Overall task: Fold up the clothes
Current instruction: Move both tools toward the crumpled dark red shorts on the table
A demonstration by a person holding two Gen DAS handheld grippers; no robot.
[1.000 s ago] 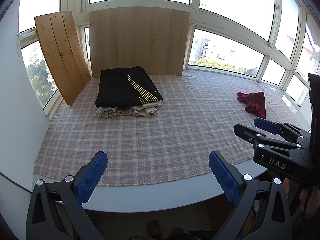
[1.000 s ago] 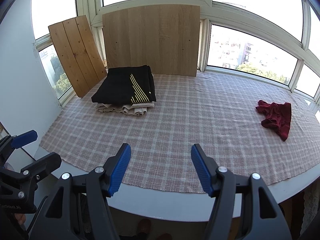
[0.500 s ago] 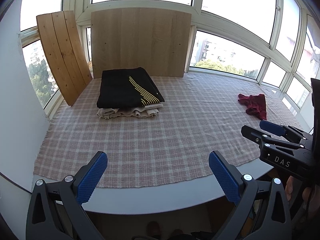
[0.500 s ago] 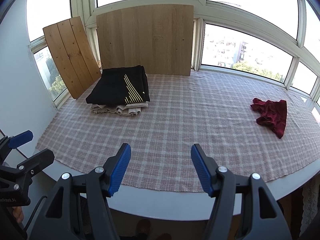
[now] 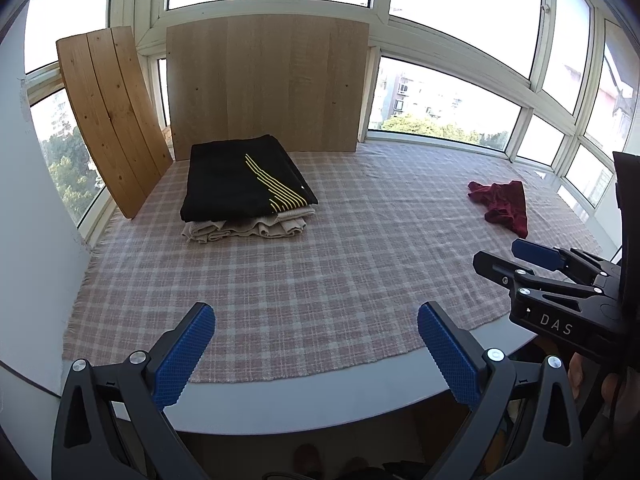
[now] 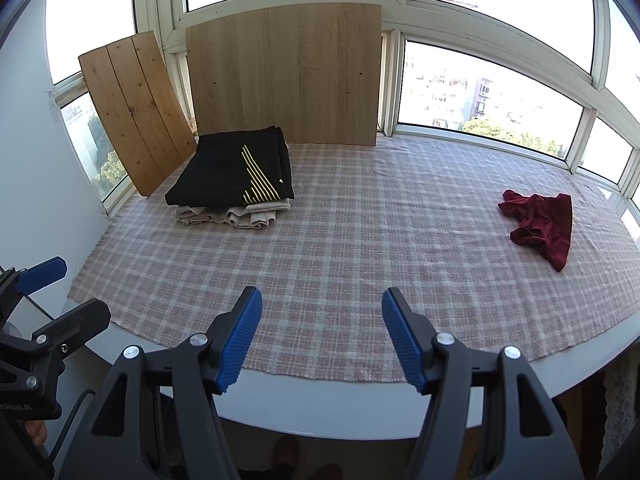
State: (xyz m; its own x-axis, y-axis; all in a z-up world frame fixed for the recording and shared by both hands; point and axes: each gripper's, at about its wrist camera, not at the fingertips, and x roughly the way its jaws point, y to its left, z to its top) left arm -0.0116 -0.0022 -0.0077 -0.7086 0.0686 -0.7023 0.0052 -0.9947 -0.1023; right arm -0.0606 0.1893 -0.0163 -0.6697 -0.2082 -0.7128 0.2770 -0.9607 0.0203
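A crumpled dark red garment (image 5: 502, 205) (image 6: 540, 224) lies at the far right of the checked cloth (image 5: 300, 272) (image 6: 340, 260). A folded black garment with yellow stripes (image 5: 240, 178) (image 6: 234, 174) sits on a folded beige garment (image 5: 248, 229) (image 6: 230, 216) at the back left. My left gripper (image 5: 316, 346) is open and empty over the table's near edge. My right gripper (image 6: 322, 340) is open and empty over the near edge; it also shows at the right of the left wrist view (image 5: 516, 256).
Two wooden boards (image 5: 268, 84) (image 5: 110, 116) lean against the windows behind the stack. Window frames ring the table's back and right sides. A white wall (image 5: 28, 220) stands on the left. The round table's near rim (image 5: 320, 400) lies under both grippers.
Both grippers have drifted slightly; the view of the table has shifted a little. Both stay open and empty. The clothes have not moved.
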